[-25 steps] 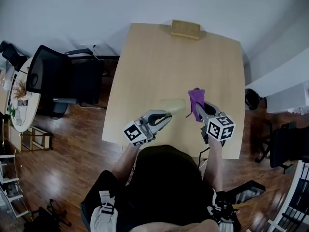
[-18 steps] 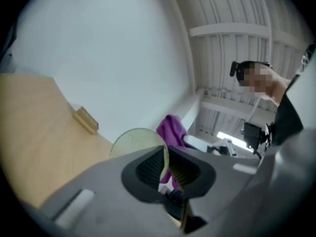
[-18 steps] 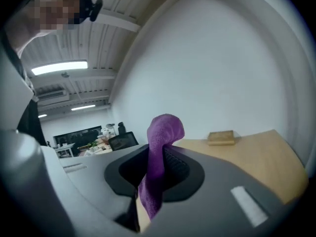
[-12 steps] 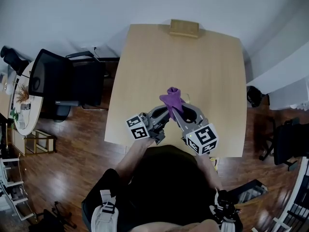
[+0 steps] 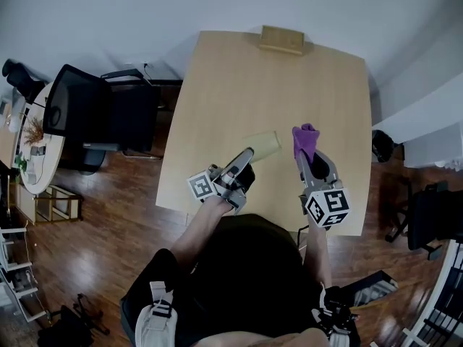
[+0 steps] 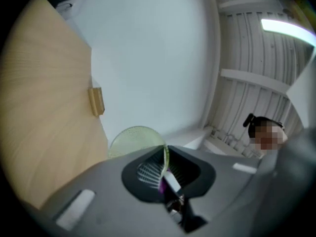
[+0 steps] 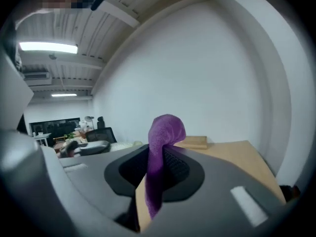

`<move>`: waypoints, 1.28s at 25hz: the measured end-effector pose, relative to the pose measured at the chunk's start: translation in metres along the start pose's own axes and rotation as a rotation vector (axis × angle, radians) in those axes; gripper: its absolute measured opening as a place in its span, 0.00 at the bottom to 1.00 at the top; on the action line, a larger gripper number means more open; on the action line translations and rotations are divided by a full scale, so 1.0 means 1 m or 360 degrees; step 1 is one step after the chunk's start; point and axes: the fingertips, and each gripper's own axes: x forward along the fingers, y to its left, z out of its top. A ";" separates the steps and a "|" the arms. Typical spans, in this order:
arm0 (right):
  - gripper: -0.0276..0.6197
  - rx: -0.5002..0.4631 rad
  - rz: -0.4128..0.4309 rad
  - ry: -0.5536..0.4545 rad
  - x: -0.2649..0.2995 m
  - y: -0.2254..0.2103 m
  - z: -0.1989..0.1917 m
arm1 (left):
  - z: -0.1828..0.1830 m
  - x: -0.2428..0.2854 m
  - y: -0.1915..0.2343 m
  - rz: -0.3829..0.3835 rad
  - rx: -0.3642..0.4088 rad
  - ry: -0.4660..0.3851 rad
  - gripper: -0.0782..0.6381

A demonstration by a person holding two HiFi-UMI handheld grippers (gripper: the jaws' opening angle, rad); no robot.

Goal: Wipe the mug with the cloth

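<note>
A pale green mug [image 5: 262,146] is being held tipped sideways over the near half of the light wooden surface [image 5: 275,85], with the left tongs [image 5: 248,154] pinching its rim. Just to its right, the right tongs [image 5: 305,150] are clamping a purple cloth [image 5: 304,139]. A wooden block [image 5: 282,40] is sitting at the far edge. A black office chair [image 5: 94,118] is standing on the dark wood floor [image 5: 94,223] at left, and a white wall [image 5: 217,6] is rising beyond.

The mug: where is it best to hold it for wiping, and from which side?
The mug by its thin rim, one pad inside and one outside, coming from the open mouth, as the left gripper does now. That likely leaves the outer wall free for the cloth.
</note>
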 end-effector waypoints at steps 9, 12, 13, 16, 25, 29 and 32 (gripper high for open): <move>0.14 -0.0308 0.0492 -0.0100 0.019 0.113 -0.004 | 0.004 0.024 -0.019 -0.0124 -0.0229 -0.0093 0.16; 0.14 -0.0321 0.0386 -0.0141 0.017 0.090 0.004 | 0.004 0.023 -0.024 -0.0148 -0.0207 -0.0066 0.16; 0.14 -0.0318 0.0319 -0.0140 0.019 0.077 0.006 | 0.005 0.022 -0.024 -0.0148 -0.0195 -0.0059 0.16; 0.14 -0.0231 0.0036 -0.0115 0.020 0.025 0.009 | 0.007 0.020 -0.023 -0.0138 -0.0184 -0.0062 0.17; 0.14 -0.0357 0.0239 -0.0525 -0.012 0.070 0.062 | 0.026 0.025 -0.026 -0.0219 -0.0412 -0.0249 0.17; 0.14 -0.0593 0.0472 -0.0446 -0.001 0.123 0.039 | 0.023 0.042 -0.046 -0.0284 -0.0420 -0.0200 0.17; 0.14 -0.0432 0.0336 -0.0418 0.008 0.092 0.035 | 0.019 0.045 -0.053 -0.0286 -0.0381 -0.0155 0.17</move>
